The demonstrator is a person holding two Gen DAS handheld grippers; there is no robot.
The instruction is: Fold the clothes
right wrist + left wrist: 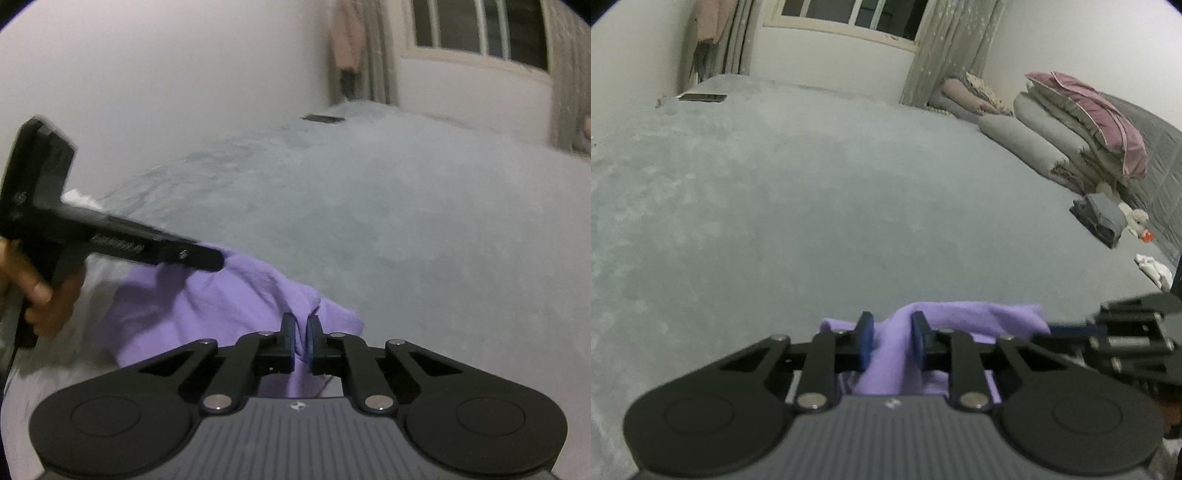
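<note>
- The left gripper (892, 345) pinches a thick fold of the purple cloth (886, 362); both blue pads (866, 343) press into it, with the fabric bunched between them.
- The right gripper (301, 341) is nearly shut, nipping a thin ridge of the same cloth between its fingers (288, 338).
- In the left view the cloth sits at 6 o'clock, low on the grey bed (775, 203), and stretches toward 4 o'clock, where the right gripper comes in.
- In the right view the cloth spreads from 6 toward 8 o'clock, under the left gripper, which a hand (40, 291) holds at 9 o'clock.
- Folded bedding (1071, 125) is piled at 2 o'clock in the left view, with a folded grey garment (1100, 219) at 3 o'clock, well apart from the cloth.
- A window (857, 14) is at 12 o'clock.
</note>
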